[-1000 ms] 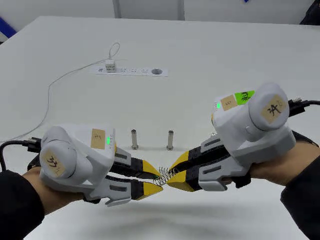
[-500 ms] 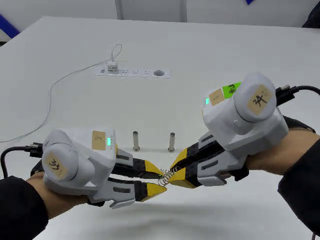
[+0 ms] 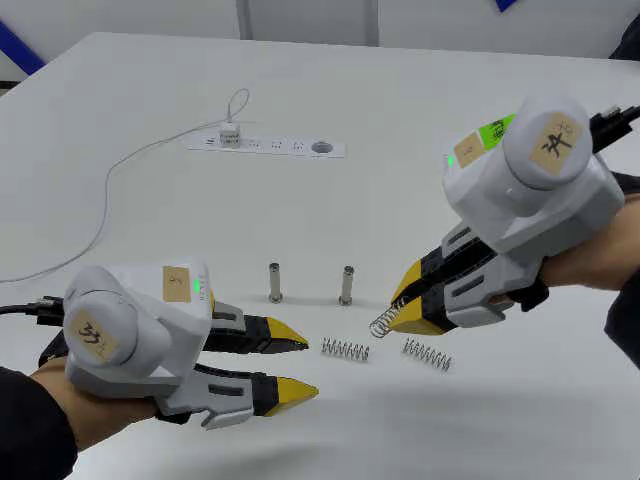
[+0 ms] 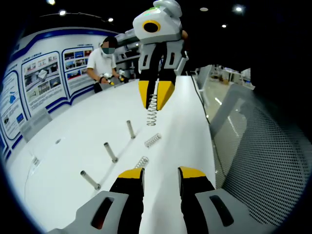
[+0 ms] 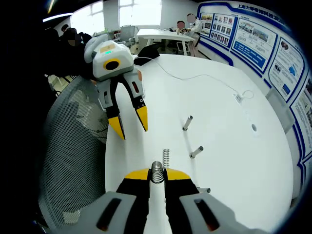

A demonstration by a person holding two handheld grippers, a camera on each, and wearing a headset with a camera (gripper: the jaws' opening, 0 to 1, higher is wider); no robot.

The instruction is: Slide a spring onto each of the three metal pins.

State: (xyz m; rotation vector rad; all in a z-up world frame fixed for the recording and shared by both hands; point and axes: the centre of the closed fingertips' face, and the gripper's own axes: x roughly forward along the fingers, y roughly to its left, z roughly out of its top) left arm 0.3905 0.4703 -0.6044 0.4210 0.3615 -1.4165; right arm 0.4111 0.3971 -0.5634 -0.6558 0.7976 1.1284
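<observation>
The spring (image 3: 382,323) hangs by one end from your right gripper (image 3: 402,316), its yellow tips pinched narrow on the coil. A second spring (image 3: 345,349) and a third spring (image 3: 427,354) lie flat on the white table (image 3: 150,210), apart from each other, just in front of the first pin (image 3: 274,282) and second pin (image 3: 347,285) — both upright. Your left gripper (image 3: 308,368) sits low beside the second spring, jaws wide, holding nothing.
</observation>
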